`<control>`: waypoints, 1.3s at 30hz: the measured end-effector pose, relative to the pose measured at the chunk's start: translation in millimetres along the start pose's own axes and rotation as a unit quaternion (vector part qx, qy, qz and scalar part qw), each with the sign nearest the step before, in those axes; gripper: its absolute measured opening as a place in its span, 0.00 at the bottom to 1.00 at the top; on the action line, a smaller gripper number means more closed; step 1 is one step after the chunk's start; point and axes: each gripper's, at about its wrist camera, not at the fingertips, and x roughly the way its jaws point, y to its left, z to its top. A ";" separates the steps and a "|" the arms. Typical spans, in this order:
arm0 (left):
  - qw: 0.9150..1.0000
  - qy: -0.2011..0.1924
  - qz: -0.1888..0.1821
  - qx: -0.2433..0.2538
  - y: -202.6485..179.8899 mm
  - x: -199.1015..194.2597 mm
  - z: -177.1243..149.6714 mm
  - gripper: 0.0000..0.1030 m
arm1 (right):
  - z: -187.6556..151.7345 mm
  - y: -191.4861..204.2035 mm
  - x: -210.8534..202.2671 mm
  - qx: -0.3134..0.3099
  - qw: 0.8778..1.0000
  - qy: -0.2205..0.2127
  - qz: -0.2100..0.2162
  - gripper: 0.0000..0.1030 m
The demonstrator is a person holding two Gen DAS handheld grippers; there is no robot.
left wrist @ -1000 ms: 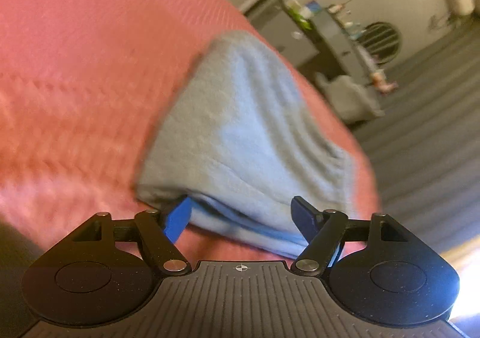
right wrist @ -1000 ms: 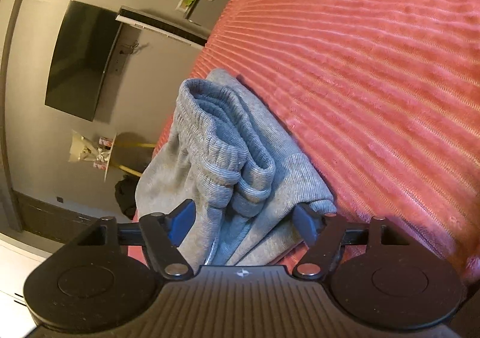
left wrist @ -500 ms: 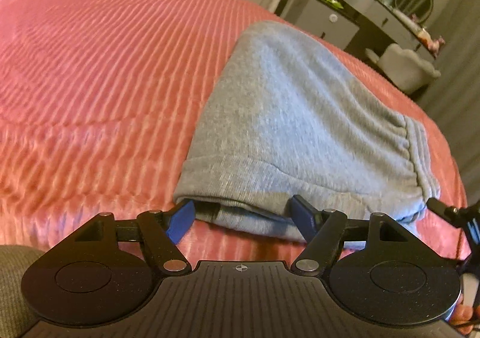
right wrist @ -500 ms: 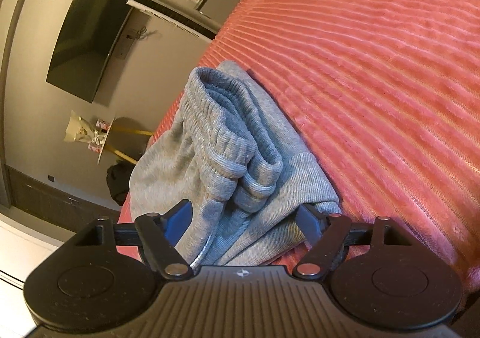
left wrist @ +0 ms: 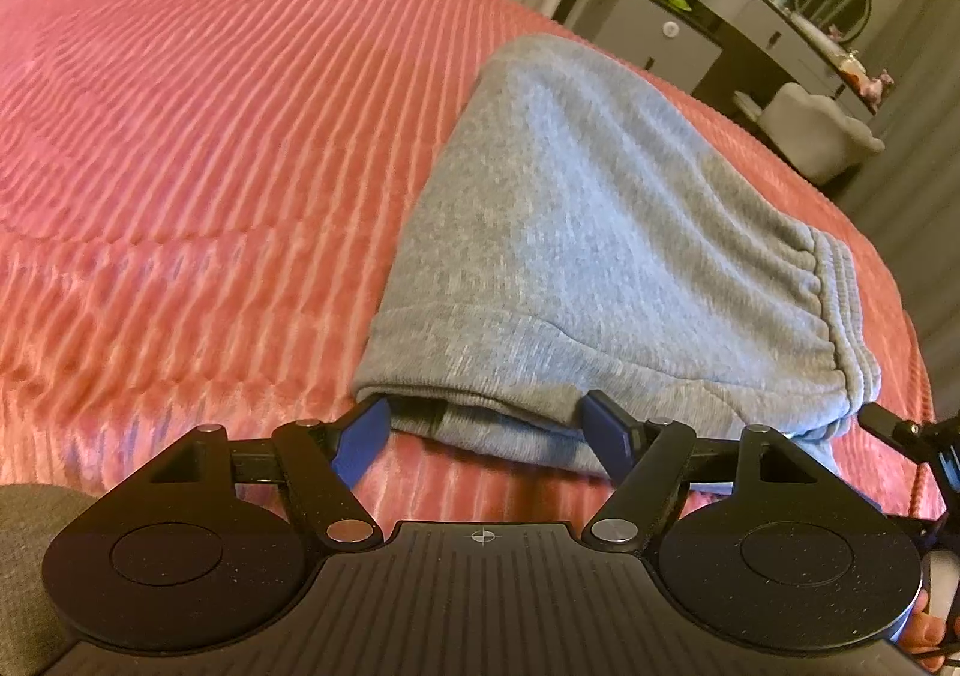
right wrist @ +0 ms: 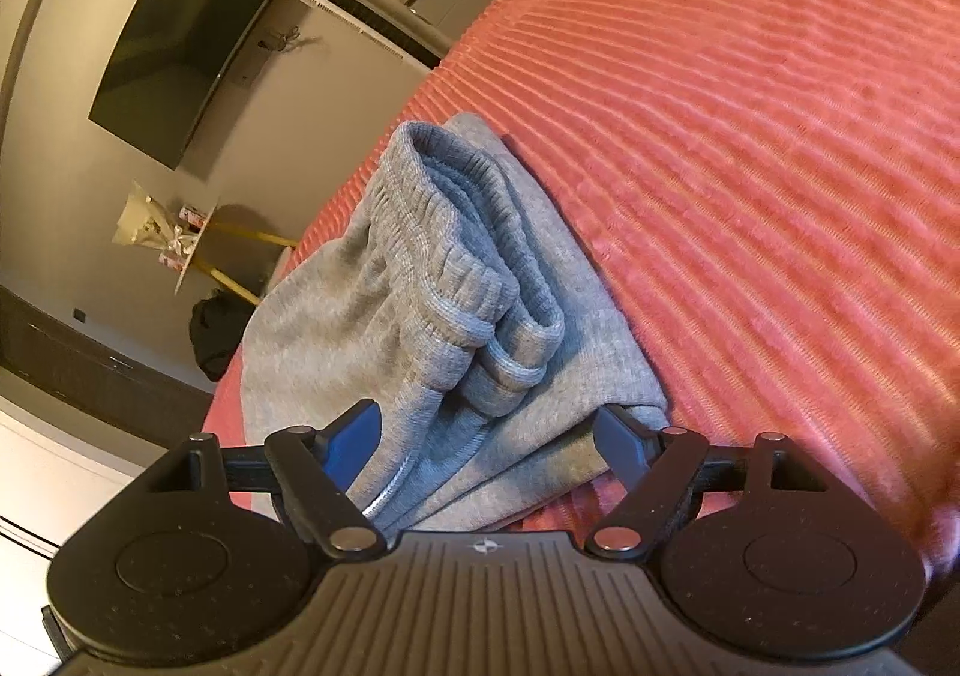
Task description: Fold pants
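Observation:
Grey sweatpants [left wrist: 570, 232] lie folded in a thick bundle on a red ribbed bedspread [left wrist: 210, 135], near the bed's edge. My left gripper [left wrist: 483, 430] is open, its blue pads [left wrist: 360, 439] just short of the bundle's folded hem. At the right rim of that view, one of the right gripper's fingers [left wrist: 888, 419] reaches the waistband end. In the right wrist view the elastic waistband [right wrist: 456, 256] is doubled on top of the sweatpants [right wrist: 336, 316]. The right gripper [right wrist: 486, 436] has its jaws opening, with loose cloth lying between them.
A dark dresser [left wrist: 720, 33] with bottles and a round mirror stands beyond the bed, with a grey chair [left wrist: 822, 129] beside it. A television [right wrist: 174, 45] hangs on the wall. Below it are a small gold-legged table [right wrist: 198, 256] and a dark bag [right wrist: 216, 334].
The left view has rolled from tilted to level, with the pants' hem now straight ahead of its jaws. The right jaws have widened a little. The bundle has stayed put.

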 end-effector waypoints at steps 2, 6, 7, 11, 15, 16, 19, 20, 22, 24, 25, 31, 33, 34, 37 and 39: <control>1.000 -0.005 -0.008 -0.011 4.6 -5.8 1.4 0.75 | 2.4 -1.0 -2.0 0.006 1.000 0.000 -0.006 0.77; 0.997 -0.037 -0.007 -0.066 26.9 -23.0 8.8 0.76 | 11.7 -3.5 -10.9 0.013 1.000 -0.021 -0.015 0.87; 0.995 -0.045 -0.008 -0.085 34.0 -25.9 11.0 0.76 | 15.4 -5.1 -13.4 0.016 0.999 -0.028 -0.016 0.88; 0.993 -0.037 -0.020 -0.107 48.9 -17.5 24.1 0.76 | 32.8 -16.4 -6.5 0.037 0.999 -0.015 0.009 0.92; 0.998 -0.001 -0.037 -0.056 39.9 4.8 41.7 0.76 | 59.0 -12.1 27.2 -0.012 0.999 0.041 0.010 0.95; 0.998 0.005 -0.040 -0.038 36.1 10.6 46.4 0.75 | 65.8 -12.6 37.6 -0.022 0.998 0.054 0.011 0.95; 0.999 0.018 -0.047 0.019 24.3 27.1 60.1 0.74 | 80.2 -16.3 58.9 -0.035 0.996 0.068 0.039 0.95; 0.998 0.026 -0.055 0.031 21.5 33.8 64.3 0.74 | 84.1 -17.5 64.9 -0.041 0.995 0.073 0.049 0.95; 0.996 0.040 -0.058 0.048 15.1 48.7 74.6 0.76 | 88.7 -14.9 79.6 -0.058 0.992 0.093 0.067 0.95; 0.994 0.048 -0.069 0.068 9.8 63.0 82.1 0.77 | 90.4 -11.3 90.4 -0.079 0.988 0.106 0.079 0.96; 0.993 0.055 -0.075 0.076 8.6 70.5 85.7 0.78 | 90.9 -9.8 95.5 -0.091 0.986 0.112 0.083 0.96; 0.984 0.095 -0.128 0.073 9.8 105.5 108.2 0.83 | 105.0 -5.3 112.6 -0.094 0.983 0.120 0.099 0.96; 0.983 0.103 -0.137 0.067 9.7 113.6 115.4 0.84 | 111.0 -5.0 116.6 -0.085 0.984 0.115 0.111 0.94; 0.983 0.102 -0.140 0.065 9.6 115.2 118.1 0.84 | 112.3 -4.3 118.9 -0.089 0.984 0.111 0.110 0.85; 0.983 0.090 -0.142 0.072 6.0 117.2 118.5 0.79 | 112.7 -4.7 123.5 -0.108 0.982 0.106 0.111 0.69; 0.982 0.075 -0.145 0.097 0.3 114.7 114.4 0.74 | 112.4 -6.7 124.5 -0.101 0.982 0.110 0.118 0.69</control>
